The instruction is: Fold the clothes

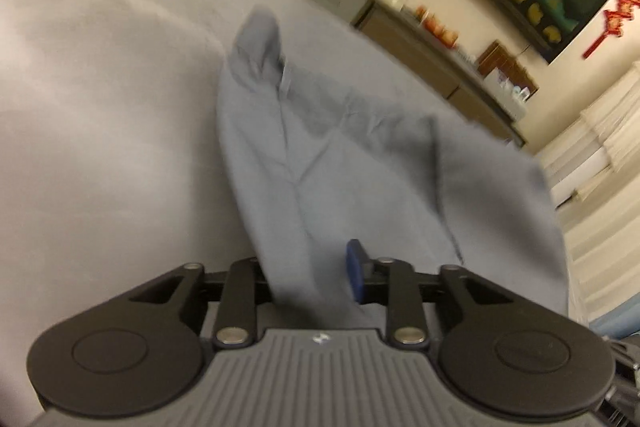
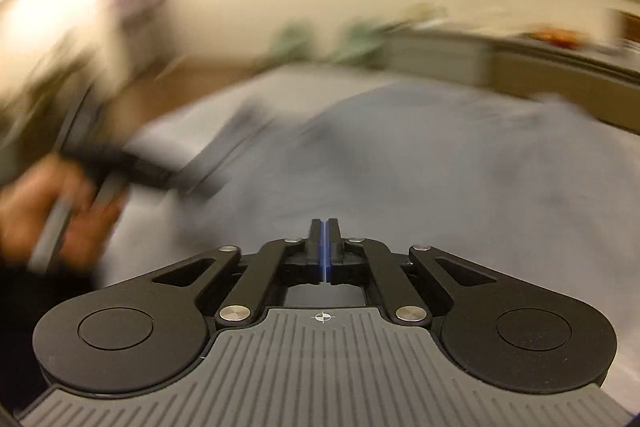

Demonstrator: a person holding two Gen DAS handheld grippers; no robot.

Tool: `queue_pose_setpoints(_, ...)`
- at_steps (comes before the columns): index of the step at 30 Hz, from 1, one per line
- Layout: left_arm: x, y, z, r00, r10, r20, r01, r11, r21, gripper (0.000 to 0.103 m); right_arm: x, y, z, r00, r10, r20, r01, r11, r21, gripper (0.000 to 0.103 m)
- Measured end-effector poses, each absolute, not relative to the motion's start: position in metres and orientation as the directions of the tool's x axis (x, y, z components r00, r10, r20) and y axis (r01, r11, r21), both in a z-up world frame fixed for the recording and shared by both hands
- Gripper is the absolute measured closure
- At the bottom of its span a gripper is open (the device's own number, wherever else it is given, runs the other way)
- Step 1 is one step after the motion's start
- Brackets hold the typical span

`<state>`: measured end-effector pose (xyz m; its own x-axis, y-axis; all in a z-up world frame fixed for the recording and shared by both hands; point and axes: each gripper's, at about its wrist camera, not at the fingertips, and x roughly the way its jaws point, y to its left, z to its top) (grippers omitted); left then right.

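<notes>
Left claw (image 1: 316, 279) is clamped on a fold of the blue-grey garment (image 1: 340, 163), which runs from bottom centre up to mid-frame over the grey surface (image 1: 100, 107). Bare cloth fills the left half. Right claw (image 2: 325, 251) is pinched shut on nothing, above the garment. Cabinets (image 1: 420, 39) line the surface's far edge, upper right.

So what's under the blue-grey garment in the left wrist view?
The blue-grey garment lies on a pale grey sheet, visible all around it. The left gripper has cloth between its fingers. Whatever is beneath the cloth is covered.
</notes>
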<state>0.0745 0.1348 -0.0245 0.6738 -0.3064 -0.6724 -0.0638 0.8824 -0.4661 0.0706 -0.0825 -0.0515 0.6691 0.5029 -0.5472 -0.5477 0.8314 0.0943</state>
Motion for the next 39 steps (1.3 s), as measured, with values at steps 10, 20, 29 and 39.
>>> queue_pose_setpoints(10,0.101,0.05,0.069,0.784,-0.277,-0.555,0.102,0.94,-0.324,0.005,0.139,-0.239,-0.008,0.872,0.064,-0.484,0.069,0.965,0.252,0.017)
queue_pose_setpoints(20,0.242,-0.166,0.001,0.581,-0.204,-0.788,0.31,0.951,-0.017,0.006,0.206,-0.344,-0.083,0.745,-0.011,-0.667,0.244,0.935,0.257,0.029)
queue_pose_setpoints(29,0.253,-0.11,0.026,0.709,-0.112,-0.696,0.144,0.99,-0.013,0.099,0.166,-0.348,-0.04,0.884,0.088,-0.458,0.154,0.872,0.465,0.103)
queue_pose_setpoints(39,0.083,0.075,0.082,0.887,-0.066,-0.457,-0.069,0.959,-0.274,0.098,0.157,-0.354,-0.057,0.835,0.015,-0.55,0.282,0.847,0.451,0.011)
